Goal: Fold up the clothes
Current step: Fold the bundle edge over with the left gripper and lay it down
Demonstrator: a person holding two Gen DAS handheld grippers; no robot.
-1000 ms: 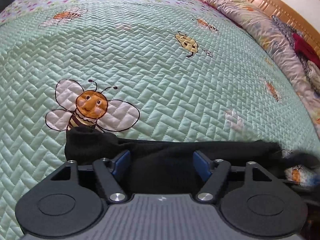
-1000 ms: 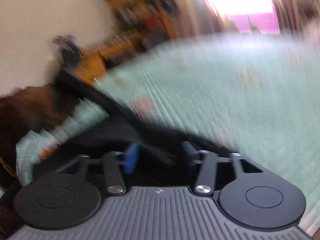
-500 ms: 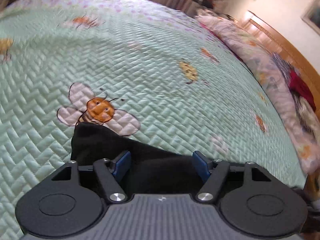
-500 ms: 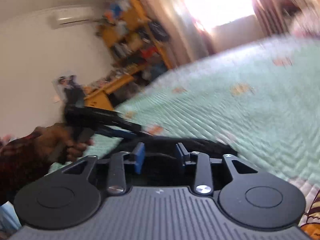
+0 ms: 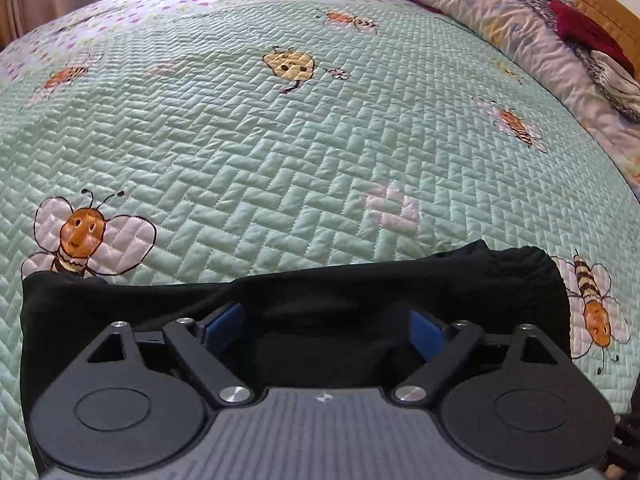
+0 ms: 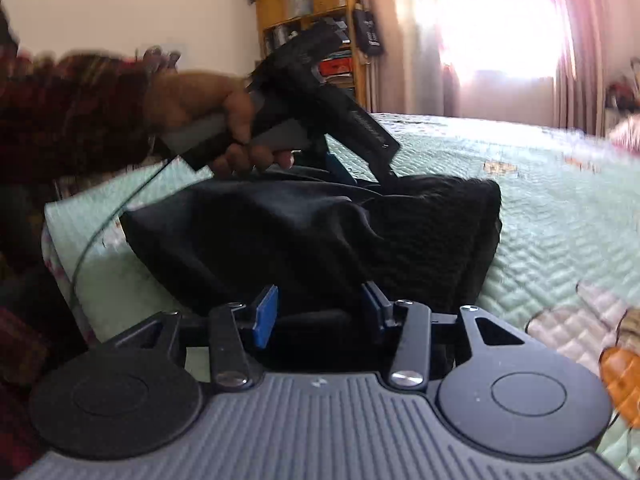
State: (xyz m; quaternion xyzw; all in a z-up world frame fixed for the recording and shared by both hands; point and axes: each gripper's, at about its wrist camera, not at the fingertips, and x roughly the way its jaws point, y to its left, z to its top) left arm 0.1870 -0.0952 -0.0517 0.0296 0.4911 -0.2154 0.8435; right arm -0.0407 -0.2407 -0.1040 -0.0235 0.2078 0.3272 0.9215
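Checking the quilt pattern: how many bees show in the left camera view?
5 bees: near left, near right, mid right, far centre, far left. The black garment may hide others.

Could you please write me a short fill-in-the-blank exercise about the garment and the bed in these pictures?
1. The garment lying on the bed is ____ in colour.
2. The quilt is embroidered with cartoon ____.
3. In the right wrist view, the person's hand holds the other ____.
4. The fingers of the right gripper carry ____ pads.

Missing words: black; bees; gripper; blue
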